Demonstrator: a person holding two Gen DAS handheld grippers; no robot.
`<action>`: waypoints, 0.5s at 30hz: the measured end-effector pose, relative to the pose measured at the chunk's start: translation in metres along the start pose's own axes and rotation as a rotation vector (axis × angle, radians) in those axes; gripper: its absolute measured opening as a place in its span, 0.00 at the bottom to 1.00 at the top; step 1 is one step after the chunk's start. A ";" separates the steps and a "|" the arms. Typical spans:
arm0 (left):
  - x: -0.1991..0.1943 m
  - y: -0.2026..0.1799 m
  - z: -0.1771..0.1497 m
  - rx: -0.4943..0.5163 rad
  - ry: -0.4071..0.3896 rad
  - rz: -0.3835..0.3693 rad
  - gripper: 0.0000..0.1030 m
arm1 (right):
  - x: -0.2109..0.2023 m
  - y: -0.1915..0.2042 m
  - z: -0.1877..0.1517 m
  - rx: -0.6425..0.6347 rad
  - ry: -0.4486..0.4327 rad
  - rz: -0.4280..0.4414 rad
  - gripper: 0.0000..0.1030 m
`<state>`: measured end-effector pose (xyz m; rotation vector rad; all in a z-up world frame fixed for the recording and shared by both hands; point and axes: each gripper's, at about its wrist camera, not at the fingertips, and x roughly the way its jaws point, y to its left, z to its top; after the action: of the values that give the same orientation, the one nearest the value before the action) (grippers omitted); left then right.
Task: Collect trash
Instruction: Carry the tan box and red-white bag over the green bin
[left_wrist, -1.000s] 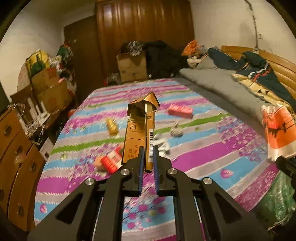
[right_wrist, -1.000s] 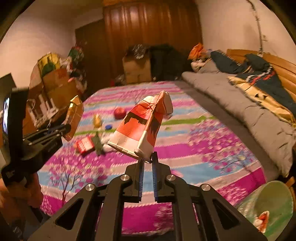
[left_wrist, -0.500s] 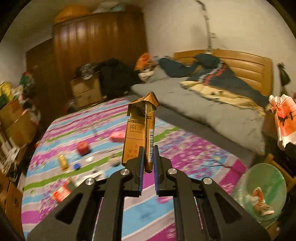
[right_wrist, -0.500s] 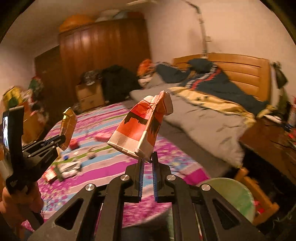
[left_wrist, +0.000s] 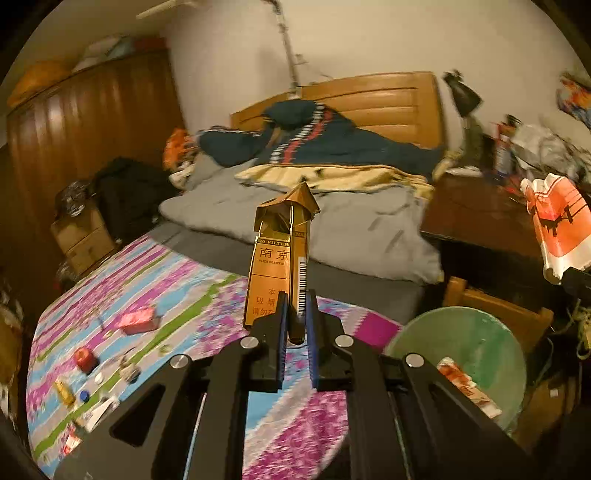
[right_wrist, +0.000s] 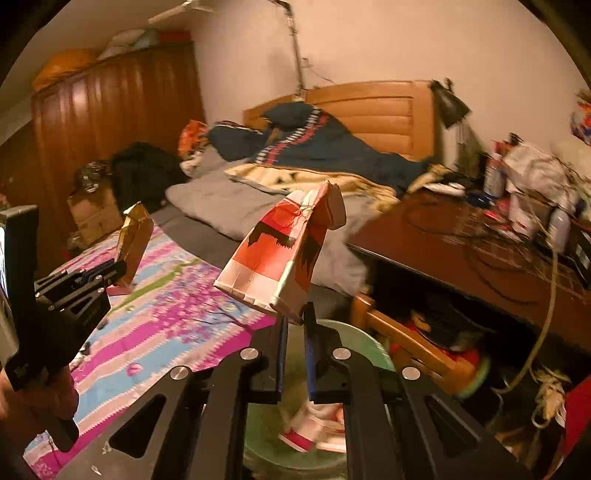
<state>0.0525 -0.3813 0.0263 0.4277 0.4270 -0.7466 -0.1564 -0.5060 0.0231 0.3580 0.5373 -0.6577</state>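
My left gripper (left_wrist: 296, 325) is shut on a gold cigarette pack (left_wrist: 275, 266) and holds it upright above the bed's near edge. It also shows in the right wrist view (right_wrist: 107, 275) with the pack (right_wrist: 133, 240). My right gripper (right_wrist: 293, 332) holds a crushed red-and-white carton (right_wrist: 284, 254) by its lower corner, above the green bin (right_wrist: 354, 343). The jaws stand slightly apart around that corner. The carton also shows in the left wrist view (left_wrist: 557, 225), above the bin (left_wrist: 476, 343), which holds red-and-white trash (left_wrist: 465, 384).
Loose trash lies on the striped bedspread (left_wrist: 177, 295): a red pack (left_wrist: 138, 320), a red cap (left_wrist: 84, 359), a yellow wrapper (left_wrist: 63, 391). A grey quilt (left_wrist: 332, 221) covers the bed's far side. A cluttered dark desk (right_wrist: 480, 243) and a wooden stool (right_wrist: 406, 339) stand right of the bin.
Both grippers have swung right, from facing the bedspread toward the bin and desk. The right gripper now hangs over the bin. Both still hold their items.
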 end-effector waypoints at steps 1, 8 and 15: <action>0.002 -0.009 0.001 0.015 0.000 -0.014 0.08 | -0.001 -0.011 -0.003 0.009 0.008 -0.018 0.09; 0.011 -0.063 -0.002 0.124 0.015 -0.103 0.08 | -0.006 -0.046 -0.023 0.033 0.051 -0.087 0.09; 0.028 -0.082 -0.012 0.146 0.072 -0.257 0.08 | 0.001 -0.058 -0.037 0.028 0.112 -0.119 0.09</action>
<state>0.0094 -0.4448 -0.0163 0.5443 0.5026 -1.0179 -0.2070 -0.5319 -0.0164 0.3926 0.6600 -0.7637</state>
